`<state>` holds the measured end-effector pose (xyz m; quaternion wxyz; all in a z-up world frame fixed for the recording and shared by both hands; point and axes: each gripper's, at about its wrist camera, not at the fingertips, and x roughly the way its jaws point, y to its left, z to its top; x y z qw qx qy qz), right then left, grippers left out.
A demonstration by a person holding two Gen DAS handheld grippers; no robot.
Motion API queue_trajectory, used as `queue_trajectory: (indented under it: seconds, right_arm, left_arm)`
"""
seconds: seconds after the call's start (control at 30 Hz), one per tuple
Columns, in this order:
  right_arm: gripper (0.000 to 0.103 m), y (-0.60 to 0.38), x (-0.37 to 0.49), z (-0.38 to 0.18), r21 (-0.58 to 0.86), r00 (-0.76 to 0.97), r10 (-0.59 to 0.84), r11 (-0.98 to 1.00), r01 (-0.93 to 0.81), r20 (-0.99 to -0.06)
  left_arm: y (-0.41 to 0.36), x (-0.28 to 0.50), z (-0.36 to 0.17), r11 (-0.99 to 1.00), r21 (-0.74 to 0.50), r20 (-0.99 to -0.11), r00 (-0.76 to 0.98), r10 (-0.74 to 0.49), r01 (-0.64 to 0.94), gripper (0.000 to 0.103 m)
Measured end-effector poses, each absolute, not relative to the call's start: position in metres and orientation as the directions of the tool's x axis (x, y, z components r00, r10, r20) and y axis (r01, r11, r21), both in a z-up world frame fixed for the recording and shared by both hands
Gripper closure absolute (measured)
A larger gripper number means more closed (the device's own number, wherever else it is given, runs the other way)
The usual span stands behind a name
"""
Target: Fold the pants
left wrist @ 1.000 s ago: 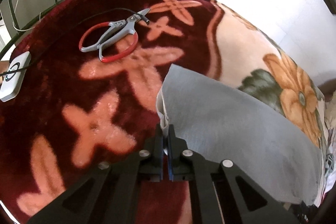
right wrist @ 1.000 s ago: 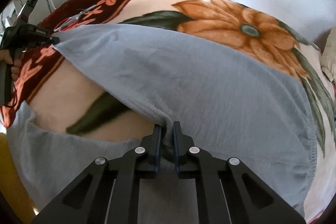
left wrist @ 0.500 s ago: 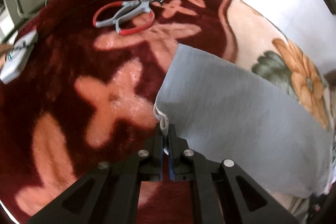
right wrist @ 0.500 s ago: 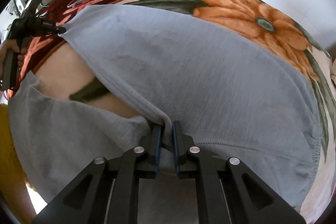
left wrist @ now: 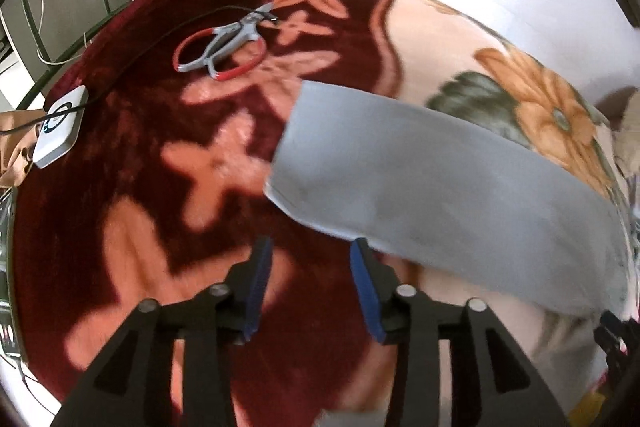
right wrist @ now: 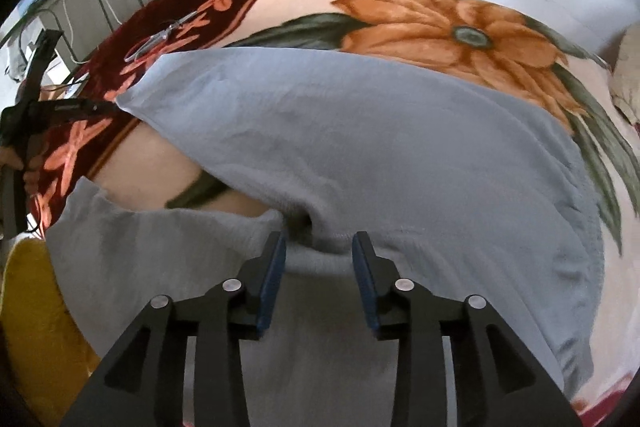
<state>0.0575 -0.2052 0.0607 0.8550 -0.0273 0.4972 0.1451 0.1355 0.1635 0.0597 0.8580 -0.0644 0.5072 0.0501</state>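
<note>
Grey pants [right wrist: 360, 147] lay spread on the floral blanket [left wrist: 120, 187]; one leg folded across the other; left gripper [left wrist: 310, 267] jaws had just been opening, stood apart, nothing between them, leg hem [left wrist: 320, 163] just beyond; right gripper [right wrist: 318, 259] jaws had just been opening, bunched crotch fabric between them, pads not pressing; scissors [left wrist: 224, 47] and white device [left wrist: 60, 127] lay well apart.
</note>
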Motion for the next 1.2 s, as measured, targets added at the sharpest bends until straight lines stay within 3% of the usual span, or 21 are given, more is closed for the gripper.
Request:
queue_trajectory:
  seconds: [0.07, 0.2, 0.43, 0.83, 1.2]
  right_arm:
    - [0.067, -0.208, 0.051, 0.064, 0.092, 0.467, 0.211, 0.96, -0.264, -0.859]
    - [0.067, -0.216, 0.037, 0.069, 0.097, 0.473, 0.199, 0.968, -0.231, -0.858]
    - [0.067, -0.238, 0.015, 0.082, 0.08, 0.504, 0.155, 0.983, -0.168, -0.85]
    - [0.06, -0.318, -0.023, 0.083, 0.052, 0.499, 0.004, 0.995, 0.084, -0.867]
    - [0.06, -0.399, -0.055, 0.048, 0.083, 0.406, -0.056, 0.945, 0.317, -0.912]
  left_arm:
    - [0.153, 0.124, 0.065, 0.988, -0.057, -0.875, 0.484, 0.021, -0.146, 0.049]
    - [0.134, 0.102, 0.072, 0.988, -0.095, -0.874, 0.486, -0.024, -0.122, 0.047]
    - [0.091, 0.058, 0.089, 0.993, -0.107, -0.864, 0.499, -0.069, -0.047, 0.035]
    - [-0.003, -0.003, 0.087, 0.97, -0.166, -0.875, 0.427, -0.228, 0.177, 0.032]
    - [-0.056, -0.024, 0.05, 0.956, -0.132, -0.903, 0.367, -0.225, 0.262, 0.032]
